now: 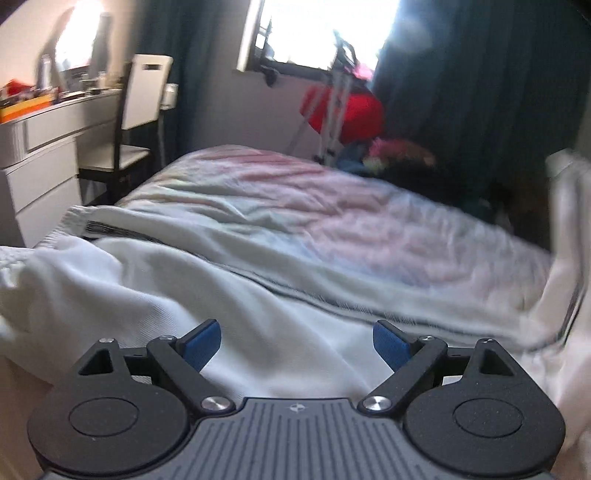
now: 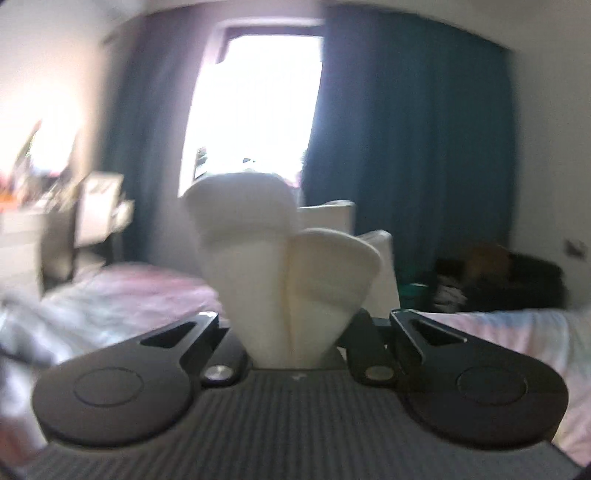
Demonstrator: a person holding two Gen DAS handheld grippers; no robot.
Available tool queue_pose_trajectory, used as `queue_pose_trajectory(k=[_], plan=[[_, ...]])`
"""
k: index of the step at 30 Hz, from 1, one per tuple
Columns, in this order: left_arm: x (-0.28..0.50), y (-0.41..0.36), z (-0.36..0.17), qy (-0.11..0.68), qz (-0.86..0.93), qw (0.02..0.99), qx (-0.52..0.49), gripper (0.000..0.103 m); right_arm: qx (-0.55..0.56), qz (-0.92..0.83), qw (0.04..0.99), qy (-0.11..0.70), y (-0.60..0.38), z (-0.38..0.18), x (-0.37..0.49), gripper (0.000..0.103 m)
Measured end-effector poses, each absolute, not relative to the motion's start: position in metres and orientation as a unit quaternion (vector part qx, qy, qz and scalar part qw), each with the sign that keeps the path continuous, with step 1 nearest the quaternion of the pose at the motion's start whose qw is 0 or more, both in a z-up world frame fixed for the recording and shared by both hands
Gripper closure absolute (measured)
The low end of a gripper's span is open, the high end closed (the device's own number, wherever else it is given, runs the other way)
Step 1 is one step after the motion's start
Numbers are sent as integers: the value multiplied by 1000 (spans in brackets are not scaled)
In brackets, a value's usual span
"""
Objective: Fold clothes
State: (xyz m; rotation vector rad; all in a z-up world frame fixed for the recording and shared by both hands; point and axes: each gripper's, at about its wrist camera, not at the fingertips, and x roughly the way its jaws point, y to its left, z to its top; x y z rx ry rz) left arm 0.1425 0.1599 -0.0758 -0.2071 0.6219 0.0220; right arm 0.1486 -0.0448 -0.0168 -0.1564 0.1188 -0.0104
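A white garment with a dark stripe lies spread across the near part of the bed. My left gripper is open, its blue pads apart just above the white cloth, holding nothing. My right gripper is shut on a bunched fold of the white garment, which sticks up between its fingers and hides the fingertips. It is raised above the bed. At the right edge of the left wrist view, white cloth hangs up from the bed.
A white dresser with clutter and a dark-framed chair stand left of the bed. Behind it are a bright window, blue curtains, a drying rack with red cloth and a pile of dark and coloured clothes.
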Motion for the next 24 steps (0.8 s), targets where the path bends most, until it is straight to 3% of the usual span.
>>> queue_pose_trajectory(k=[7,14,17,20,21,24], plan=[[146,191,-80,324,9,932,-164,12,-223,95,952,187,40,-128,164,89],[152,199,-84,318,-9,927,-197,12,-186,93,956,208,48,-124,170,85],[154,197,-84,314,-15,929,-195,12,-180,116,953,215,60,-119,154,72],[152,196,-82,308,-14,933,-188,12,-117,192,944,241,55,-109,149,21],[151,196,-81,306,-14,933,-189,12,-96,214,941,245,52,-104,147,17],[146,196,-78,301,-13,935,-190,12,-29,245,936,250,34,-87,137,19]])
